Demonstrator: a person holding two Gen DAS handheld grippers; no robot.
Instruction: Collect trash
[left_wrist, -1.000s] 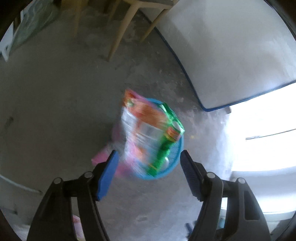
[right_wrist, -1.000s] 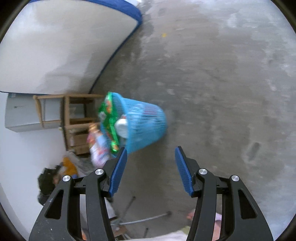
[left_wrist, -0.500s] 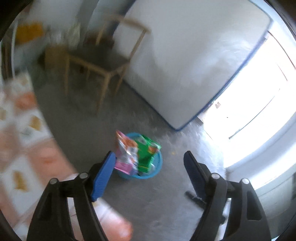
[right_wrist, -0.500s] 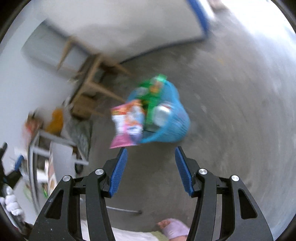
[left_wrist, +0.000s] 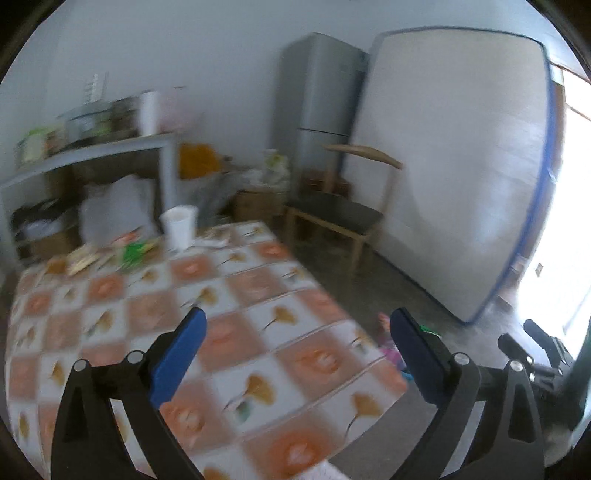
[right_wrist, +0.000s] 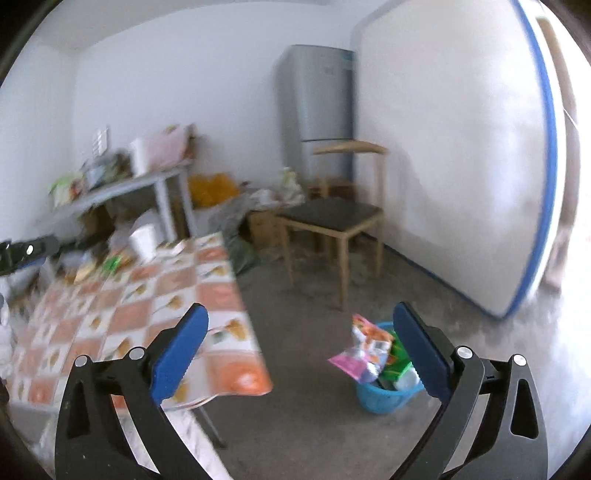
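While both cameras had looked down at the floor and the bin a moment earlier, they now faced across the room, the left gripper (left_wrist: 293, 363) over the checked surface (left_wrist: 110, 295) and the right gripper (right_wrist: 301, 356) off its edge. Both sets of jaws were opening to their widest, with nothing between them. I judged that one load had been dropped and the hands were coming back for more.

Going from left to right in the left view: beyond and left of the left jaw, at the far end of the surface, lay the remaining litter (left_wrist: 110, 253), a blurred heap of wrappers with one green piece; an exact count was not possible. One white cup (left_wrist: 179, 227) stood just right of that heap, ahead of the left jaw. One wooden chair (left_wrist: 343, 214) stood ahead, between the jaws, one grey fridge (left_wrist: 317, 99) behind it, and one mattress (left_wrist: 461, 166) leaned ahead of the right jaw.

In the right view, the one blue bin (right_wrist: 382, 393) sat on the floor just inside the right jaw, with about three packets (right_wrist: 369, 350) sticking out of it, one orange-and-pink.
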